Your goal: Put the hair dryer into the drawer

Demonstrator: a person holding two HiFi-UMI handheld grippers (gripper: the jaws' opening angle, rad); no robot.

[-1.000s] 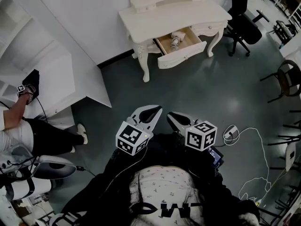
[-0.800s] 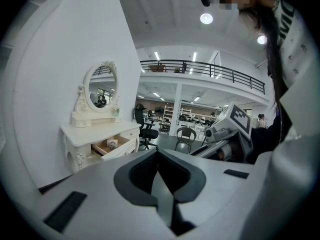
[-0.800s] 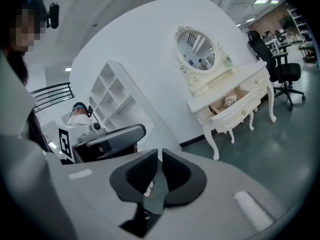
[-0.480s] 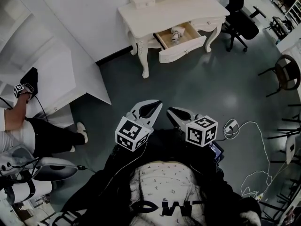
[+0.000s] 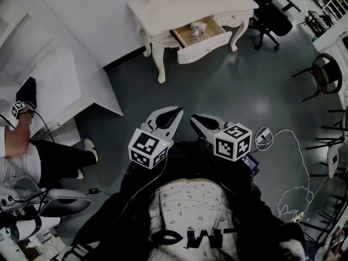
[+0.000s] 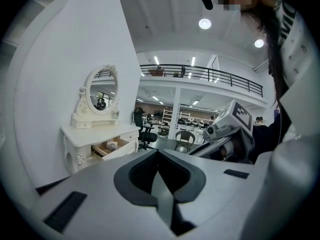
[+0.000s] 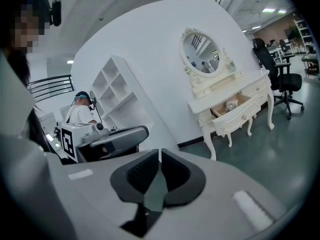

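Left gripper (image 5: 173, 113) was shut, pads together with nothing between them in the left gripper view (image 6: 159, 154). Right gripper (image 5: 197, 120) was the same: jaws closed tight and empty in the right gripper view (image 7: 160, 156). Both were held close in front of the person's chest, side by side, tips aimed across the floor (image 5: 234, 102) toward the vanity. Neither was touching anything.

Hair dryer (image 5: 196, 31): a pale object lying inside the open drawer (image 5: 209, 50), which was pulled out under the vanity's worktop (image 5: 185, 4). It was too small in every view to make out its shape, so calling it the hair dryer is a judgement. The same pale lump showed in the drawer in the left gripper view (image 6: 112, 145) and the right gripper view (image 7: 231, 104). The person stood well apart from the vanity, with open floor between.

Progress, as a judgement: the placing looked done, with the hair dryer in the drawer and both grippers empty and away from it. The drawer stood open. The task sentence does not ask for closing it, so little or nothing appeared to be left.

Other things in view: an oval mirror (image 7: 202, 54) on the vanity, a black office chair (image 5: 272, 18) beside it, a seated person (image 5: 32, 151) at the left, and a white cable (image 5: 293, 167) on the floor.
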